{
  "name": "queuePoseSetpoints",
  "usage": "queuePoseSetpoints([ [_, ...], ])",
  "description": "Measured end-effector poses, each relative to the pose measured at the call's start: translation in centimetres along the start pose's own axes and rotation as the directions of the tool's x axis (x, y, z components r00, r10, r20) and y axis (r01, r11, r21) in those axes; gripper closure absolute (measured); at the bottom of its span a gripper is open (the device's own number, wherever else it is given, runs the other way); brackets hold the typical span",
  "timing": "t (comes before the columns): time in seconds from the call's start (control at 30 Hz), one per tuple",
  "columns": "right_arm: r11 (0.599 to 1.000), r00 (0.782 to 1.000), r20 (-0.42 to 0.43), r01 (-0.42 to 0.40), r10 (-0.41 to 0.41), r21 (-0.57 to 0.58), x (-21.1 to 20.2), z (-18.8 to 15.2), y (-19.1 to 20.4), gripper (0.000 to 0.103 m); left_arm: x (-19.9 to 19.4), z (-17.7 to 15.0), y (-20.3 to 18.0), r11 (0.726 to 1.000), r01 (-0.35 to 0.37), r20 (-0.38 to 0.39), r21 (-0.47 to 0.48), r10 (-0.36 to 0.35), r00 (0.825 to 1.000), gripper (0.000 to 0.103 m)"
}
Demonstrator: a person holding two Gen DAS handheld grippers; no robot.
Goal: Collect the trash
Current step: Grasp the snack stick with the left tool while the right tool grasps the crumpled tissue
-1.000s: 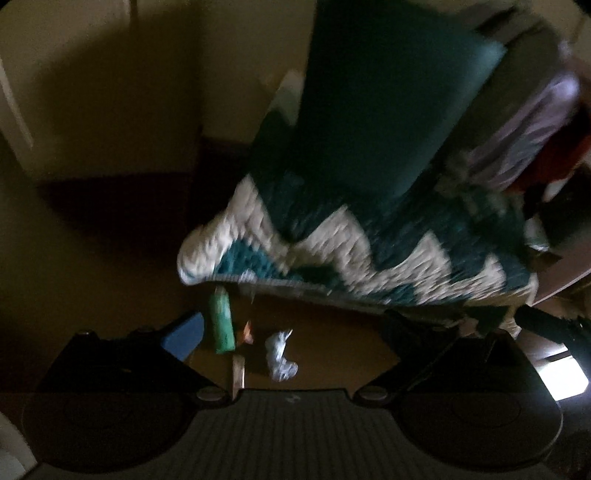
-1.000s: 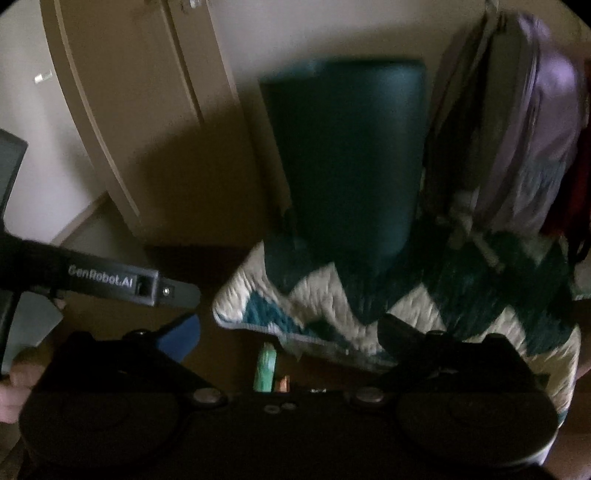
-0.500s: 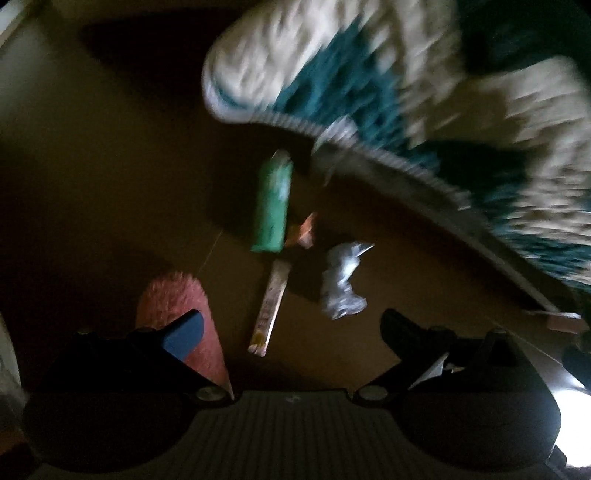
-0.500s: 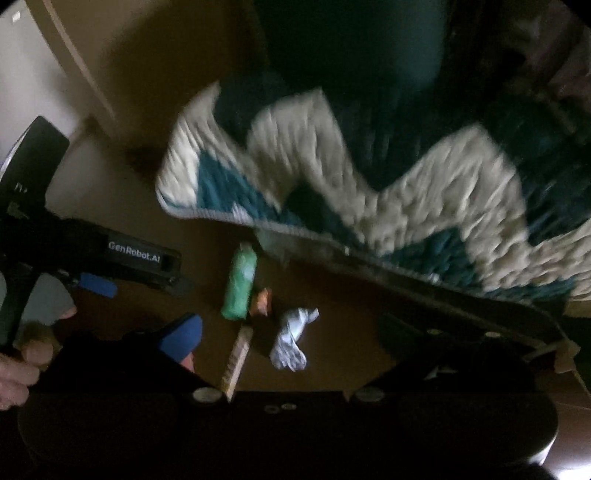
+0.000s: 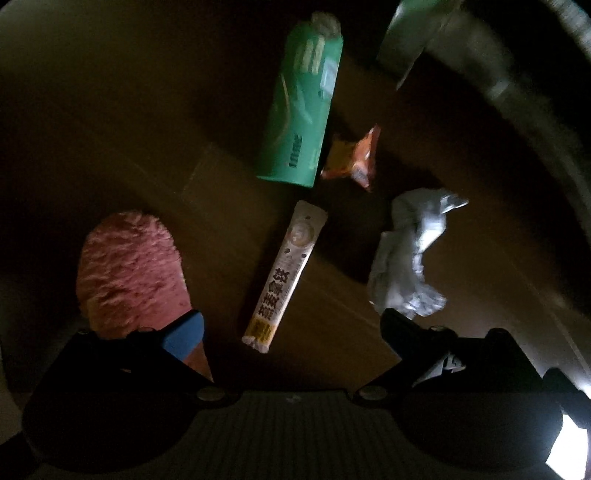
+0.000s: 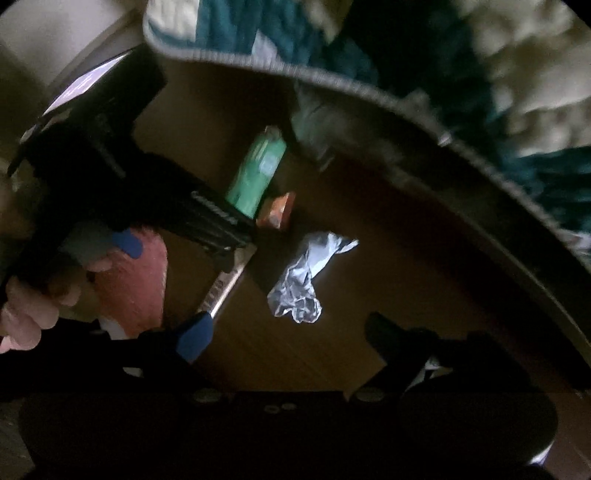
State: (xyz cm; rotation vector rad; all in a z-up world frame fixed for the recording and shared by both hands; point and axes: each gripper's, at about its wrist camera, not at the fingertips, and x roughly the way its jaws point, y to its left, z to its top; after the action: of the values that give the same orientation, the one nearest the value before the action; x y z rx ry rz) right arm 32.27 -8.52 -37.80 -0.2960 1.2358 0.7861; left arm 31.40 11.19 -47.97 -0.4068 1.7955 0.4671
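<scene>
Green packet (image 5: 301, 107) shows whole only to the left gripper (image 5: 291, 328), spread wide; right gripper (image 6: 284, 332), likewise spread, alone sees the quilt (image 6: 461, 55).

Below me lies a dim brown wood-plank floor (image 5: 110, 129). A quilted teal-and-cream zigzag blanket (image 6: 424, 48) overhangs the floor's far edge, its grey bound hem (image 6: 369, 92) curving across. Pale wall (image 6: 55, 33) shows far left. Lighting is low.
</scene>
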Motion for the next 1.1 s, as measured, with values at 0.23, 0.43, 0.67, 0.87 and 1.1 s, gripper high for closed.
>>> queuePoseSetpoints([
  [0.23,0.999,0.997,-0.065,-0.032,0.03,-0.033,6.1,0.7,-0.8,0.025,5.3,1.6,0.8,0.999,-0.004,-0.071,-0.034,0.002,0.997,0.001],
  [0.43,0.998,0.994,-0.107,-0.041,0.035,-0.053,9.9,1.4,-0.9,0.039,7.5,2.4,1.5,0.997,0.036,-0.09,-0.069,-0.042,0.995,0.005],
  [0.67,0.997,0.992,-0.121,-0.038,0.03,-0.068,12.8,2.3,-0.7,0.05,9.0,2.6,1.6,0.997,0.048,-0.111,-0.058,-0.054,0.992,0.033],
  [0.87,0.998,0.991,-0.129,-0.035,0.028,-0.057,13.7,2.4,-1.1,0.066,9.1,2.8,1.5,0.994,0.094,-0.1,-0.05,-0.098,0.99,0.041],
  [1.1,0.999,0.992,-0.122,-0.025,0.029,0.039,13.2,1.7,-3.1,0.083,8.9,2.8,-0.1,0.995,0.097,-0.093,-0.018,-0.098,0.991,0.076],
])
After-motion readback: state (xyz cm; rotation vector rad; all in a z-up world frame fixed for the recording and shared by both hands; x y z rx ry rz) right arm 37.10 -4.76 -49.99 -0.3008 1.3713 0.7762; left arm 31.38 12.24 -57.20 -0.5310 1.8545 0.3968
